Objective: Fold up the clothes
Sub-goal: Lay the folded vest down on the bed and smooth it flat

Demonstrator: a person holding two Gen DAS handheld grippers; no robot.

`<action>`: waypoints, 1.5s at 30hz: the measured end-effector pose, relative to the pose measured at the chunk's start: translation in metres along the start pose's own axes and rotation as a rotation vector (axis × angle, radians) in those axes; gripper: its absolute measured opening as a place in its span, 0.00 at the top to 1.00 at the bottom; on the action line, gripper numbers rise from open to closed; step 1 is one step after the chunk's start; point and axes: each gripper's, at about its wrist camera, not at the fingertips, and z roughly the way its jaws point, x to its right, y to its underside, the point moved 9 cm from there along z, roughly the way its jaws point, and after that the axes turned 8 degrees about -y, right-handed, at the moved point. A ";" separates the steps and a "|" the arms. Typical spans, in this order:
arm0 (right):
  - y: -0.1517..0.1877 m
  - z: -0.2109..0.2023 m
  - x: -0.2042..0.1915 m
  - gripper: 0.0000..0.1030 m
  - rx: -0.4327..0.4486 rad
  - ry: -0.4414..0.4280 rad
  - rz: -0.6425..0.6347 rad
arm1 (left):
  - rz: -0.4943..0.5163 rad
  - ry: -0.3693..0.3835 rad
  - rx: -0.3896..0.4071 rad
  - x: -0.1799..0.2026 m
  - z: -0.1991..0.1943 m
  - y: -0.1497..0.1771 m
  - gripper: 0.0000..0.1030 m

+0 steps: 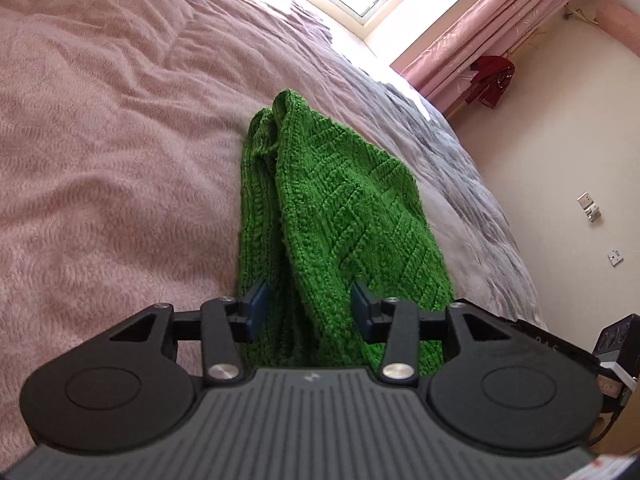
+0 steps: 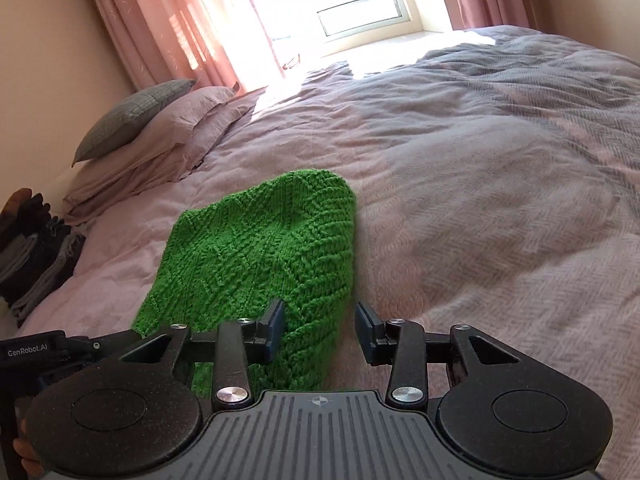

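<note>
A green knitted garment (image 1: 336, 216) lies folded into a long bundle on the pink bedspread (image 1: 100, 160). In the left wrist view my left gripper (image 1: 308, 312) is open, its blue pads on either side of the garment's near end, with the knit in the gap but not pinched. In the right wrist view the same garment (image 2: 256, 256) lies on the bedspread (image 2: 480, 200). My right gripper (image 2: 320, 332) is open over the garment's near right edge; the left pad sits above the knit, the right pad above bare bedspread. The other gripper's body (image 2: 36, 354) shows at the left edge.
Pillows (image 2: 152, 136) lie at the bed's head, with a stack of folded dark clothes (image 2: 36, 256) near them. The bed's edge and a cream wall (image 1: 552, 152) are to the right in the left wrist view. Pink curtains (image 2: 172, 20) flank a bright window (image 2: 360, 0).
</note>
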 end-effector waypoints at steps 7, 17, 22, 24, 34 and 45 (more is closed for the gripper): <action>0.014 0.010 -0.027 0.65 -0.030 -0.002 -0.091 | 0.060 -0.047 0.089 -0.001 -0.017 -0.006 0.95; 0.026 0.002 -0.032 0.65 -0.040 0.068 -0.179 | 0.120 -0.169 0.117 -0.002 -0.029 0.003 0.89; 0.038 -0.031 -0.073 0.65 -0.001 0.011 -0.308 | 0.262 -0.132 0.148 0.040 -0.056 0.018 0.91; 0.051 -0.031 -0.078 0.66 -0.012 0.011 -0.336 | 0.313 -0.146 0.115 0.047 -0.047 0.036 0.90; 0.069 -0.003 -0.065 0.67 -0.106 0.087 -0.293 | 0.317 -0.304 0.070 0.045 -0.038 0.052 0.89; 0.084 -0.059 -0.076 0.50 -0.091 0.091 -0.216 | 0.340 -0.422 0.049 0.059 -0.088 0.078 0.72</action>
